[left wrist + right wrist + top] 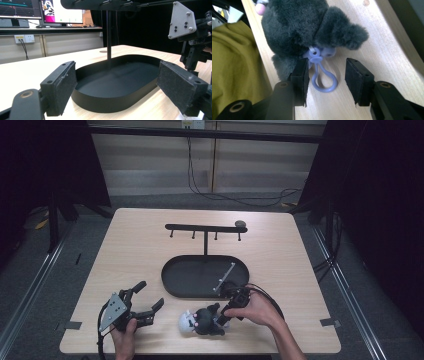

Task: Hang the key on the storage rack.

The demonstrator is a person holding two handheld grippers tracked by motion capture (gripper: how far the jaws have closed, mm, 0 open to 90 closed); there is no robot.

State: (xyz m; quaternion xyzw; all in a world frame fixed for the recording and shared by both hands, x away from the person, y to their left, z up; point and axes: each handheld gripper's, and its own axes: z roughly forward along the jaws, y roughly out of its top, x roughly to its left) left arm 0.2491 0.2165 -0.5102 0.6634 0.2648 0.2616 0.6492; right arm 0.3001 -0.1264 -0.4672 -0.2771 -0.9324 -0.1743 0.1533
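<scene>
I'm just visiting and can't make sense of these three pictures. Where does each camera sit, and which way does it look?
High view: above the table, looking down; both forearms and grippers show.
Left gripper view: on the left gripper, facing the black tray; open jaws show.
Right gripper view: on the right gripper, facing the plush toy and its purple loop.
Shared: tray, toy.

light: dim surroundings, table (130, 250) lit | focus: soft | glare: none
</scene>
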